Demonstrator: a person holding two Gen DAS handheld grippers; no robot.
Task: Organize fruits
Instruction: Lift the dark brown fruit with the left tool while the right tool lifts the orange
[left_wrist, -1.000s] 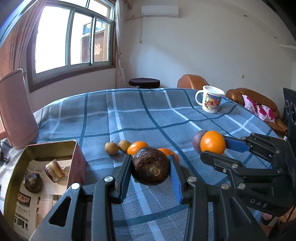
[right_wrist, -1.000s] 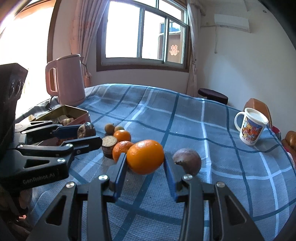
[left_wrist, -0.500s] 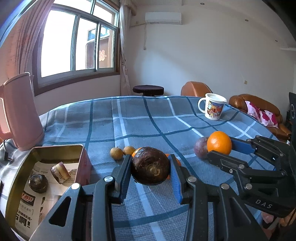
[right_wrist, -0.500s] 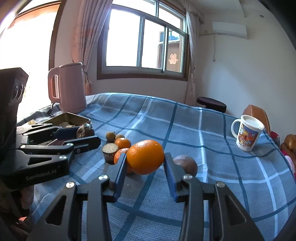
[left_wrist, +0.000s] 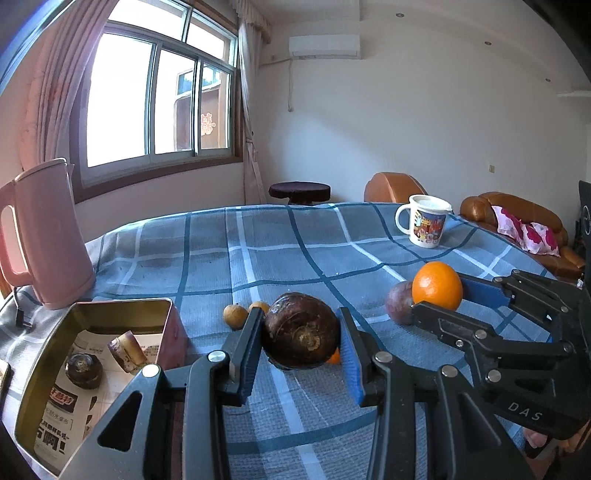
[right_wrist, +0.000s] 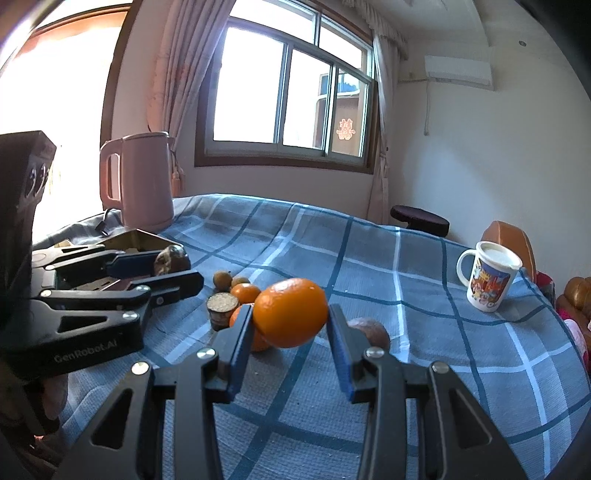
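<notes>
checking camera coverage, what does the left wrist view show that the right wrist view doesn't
Only the left wrist view looks into the open gold metal tin, with a dark round root and a cut piece on printed paper. Only the right wrist view shows the cut brown stub with a pale top on the cloth. Both show the pink electric kettle, the white cartoon mug, the left hand-held gripper clamping a brown taro root and the right hand-held gripper clamping a large orange.

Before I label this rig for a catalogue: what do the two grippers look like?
Both are black plastic clamps with silver rivets, triangular cut-outs and blue pads on the fingers. The left gripper reads "GenRobot.AI" on its side; the right gripper reads "DAS". No cables or sleeves show.
</notes>
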